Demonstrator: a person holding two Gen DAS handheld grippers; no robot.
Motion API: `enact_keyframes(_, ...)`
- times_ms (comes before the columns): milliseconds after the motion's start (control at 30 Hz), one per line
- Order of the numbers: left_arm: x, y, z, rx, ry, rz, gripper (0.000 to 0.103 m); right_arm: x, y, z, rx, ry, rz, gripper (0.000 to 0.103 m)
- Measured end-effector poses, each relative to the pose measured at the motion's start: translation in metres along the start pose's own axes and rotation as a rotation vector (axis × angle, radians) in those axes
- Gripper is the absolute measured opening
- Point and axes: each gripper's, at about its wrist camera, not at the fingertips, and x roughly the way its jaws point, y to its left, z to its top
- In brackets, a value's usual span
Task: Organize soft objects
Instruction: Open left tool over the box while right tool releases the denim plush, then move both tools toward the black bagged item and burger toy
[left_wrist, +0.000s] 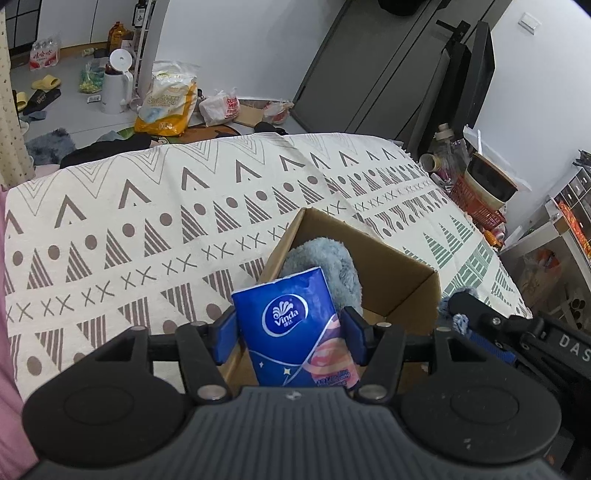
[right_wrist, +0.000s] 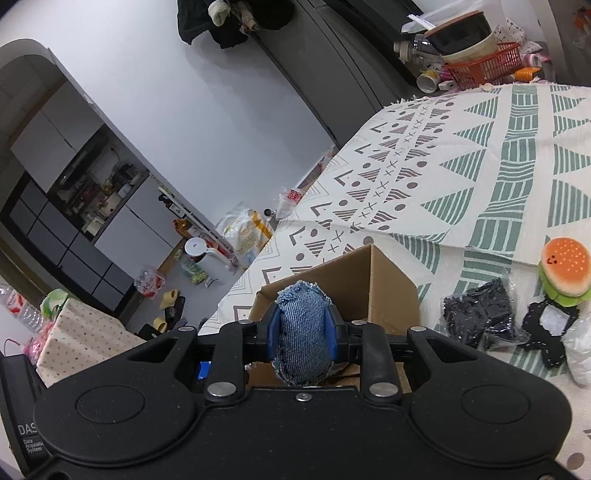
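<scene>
Left gripper (left_wrist: 293, 334): fingers closed on a blue tissue pack (left_wrist: 295, 328), gripped across its 2 narrow sides. The pack stands with its long axis pointing forward along the fingers. It hangs over the near rim of the open cardboard box (left_wrist: 406, 284), which sits on the patterned cloth (left_wrist: 147, 206) toward its right edge. A grey-blue fluffy item (left_wrist: 328, 262) already lies inside the box, directly ahead of the pack.

Right gripper (right_wrist: 303, 328): fingers closed on a rolled denim piece (right_wrist: 303, 332), long axis also forward, held just short of the same box (right_wrist: 388, 284) at its near wall.

Governing relation: the box opening lies ahead of and below both loads. The left gripper's pack appears further over the rim, so it is judged the nearer to release. The 2 tools are close together at 1 opening, and crowding is a risk.

Remaining on the cloth toward the right edge: a burger plush (right_wrist: 565, 269), a clear bag of black material (right_wrist: 480, 314), a black-and-white soft item (right_wrist: 550, 328).

Legible writing: "Vinda" on the tissue pack; smaller print on its pink panel is not readable. "DAS" shows on a gripper body in both views.
</scene>
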Motion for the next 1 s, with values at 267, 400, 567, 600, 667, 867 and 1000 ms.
enact_keyframes(267, 0.0, -0.001, 0.005, -0.01, -0.008, -0.007, 0.069, 0.004, -0.001, 0.006, 0.037, -0.048, 0.007, 0.047)
enact_keyframes(400, -0.006, -0.004, 0.005, 0.009, -0.02, 0.005, 0.071, -0.004, 0.002, 0.007, 0.026, -0.065, 0.002, 0.054)
enact_keyframes(567, -0.017, -0.006, 0.002, 0.024, -0.034, 0.023, 0.072, -0.018, 0.005, 0.009, 0.02, -0.081, -0.02, 0.069)
enact_keyframes(600, -0.02, -0.007, 0.001, 0.026, -0.037, 0.026, 0.072, -0.022, 0.005, 0.011, 0.02, -0.081, -0.026, 0.073)
enact_keyframes(667, -0.026, -0.008, 0.0, 0.036, -0.043, 0.037, 0.075, -0.031, 0.005, 0.014, 0.016, -0.087, -0.036, 0.076)
enact_keyframes(867, -0.042, -0.02, -0.004, 0.062, -0.067, 0.057, 0.08, -0.057, 0.0, 0.024, 0.002, -0.087, -0.08, 0.081)
enact_keyframes(1000, -0.05, -0.031, -0.008, 0.079, -0.072, 0.064, 0.08, -0.069, -0.008, 0.026, 0.002, -0.064, -0.121, 0.085)
